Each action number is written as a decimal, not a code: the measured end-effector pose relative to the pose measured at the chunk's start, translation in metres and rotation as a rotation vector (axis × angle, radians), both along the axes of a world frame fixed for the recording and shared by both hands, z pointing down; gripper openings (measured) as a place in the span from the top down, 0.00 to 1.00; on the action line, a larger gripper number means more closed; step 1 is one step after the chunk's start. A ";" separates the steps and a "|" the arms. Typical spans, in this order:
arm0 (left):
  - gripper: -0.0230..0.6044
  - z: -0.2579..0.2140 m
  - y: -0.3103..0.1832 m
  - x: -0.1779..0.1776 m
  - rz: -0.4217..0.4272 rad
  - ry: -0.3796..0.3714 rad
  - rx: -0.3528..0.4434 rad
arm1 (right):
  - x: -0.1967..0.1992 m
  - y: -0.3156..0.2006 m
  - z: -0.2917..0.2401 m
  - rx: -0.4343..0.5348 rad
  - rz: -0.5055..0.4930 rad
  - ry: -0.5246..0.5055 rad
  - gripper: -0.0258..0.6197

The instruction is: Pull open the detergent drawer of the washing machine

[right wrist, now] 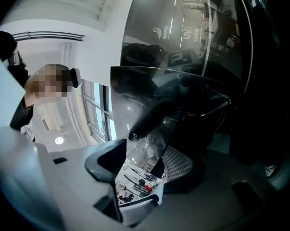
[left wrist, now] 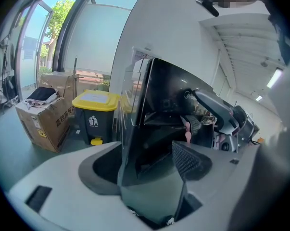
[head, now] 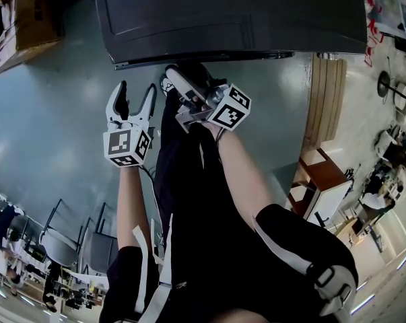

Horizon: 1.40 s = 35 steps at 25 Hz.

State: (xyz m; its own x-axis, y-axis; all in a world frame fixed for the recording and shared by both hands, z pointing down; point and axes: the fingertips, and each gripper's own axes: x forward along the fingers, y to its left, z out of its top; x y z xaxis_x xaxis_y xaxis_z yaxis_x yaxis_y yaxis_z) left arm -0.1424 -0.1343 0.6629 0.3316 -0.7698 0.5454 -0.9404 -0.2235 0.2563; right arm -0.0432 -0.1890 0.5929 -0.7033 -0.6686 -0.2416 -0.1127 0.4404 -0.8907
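The left gripper [head: 137,90] waits just short of the washing machine [head: 236,12]. Its jaws are spread and nothing is between them. The right gripper [head: 172,76] is nearer. Its tip is tucked under the front edge of the machine's top, up against the front. Its jaws are spread too, with a dark curved piece [right wrist: 152,121] between them. I think this is the front of the detergent drawer. I can't see the pads squeezing it yet. The drawer lies straight ahead of the right gripper, high on the machine's front, so the pull should come straight back toward the person. I count two grippers, one washing machine and one drawer.
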 end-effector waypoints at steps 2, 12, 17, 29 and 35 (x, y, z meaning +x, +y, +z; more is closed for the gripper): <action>0.43 -0.002 -0.001 0.002 0.010 0.006 0.013 | 0.000 -0.001 0.000 -0.015 0.006 0.003 0.56; 0.43 -0.035 -0.013 -0.004 -0.001 0.049 0.162 | 0.011 0.022 0.025 -0.057 -0.026 0.237 0.55; 0.43 -0.054 -0.025 -0.001 0.035 0.085 0.254 | 0.044 0.032 0.035 0.067 0.015 0.715 0.53; 0.43 -0.087 -0.045 0.025 0.118 0.042 0.332 | 0.071 0.005 -0.006 0.221 0.124 1.155 0.53; 0.43 -0.083 -0.052 0.024 0.078 0.053 0.313 | 0.062 0.004 -0.013 0.233 0.119 1.182 0.52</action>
State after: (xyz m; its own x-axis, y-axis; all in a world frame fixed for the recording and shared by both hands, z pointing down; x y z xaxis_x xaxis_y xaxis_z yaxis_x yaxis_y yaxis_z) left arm -0.1181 -0.1868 0.5800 0.4179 -0.8685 0.2665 -0.9045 -0.3702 0.2118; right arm 0.0191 -0.1849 0.5797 -0.5088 -0.7699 0.3852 -0.8538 0.5085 -0.1115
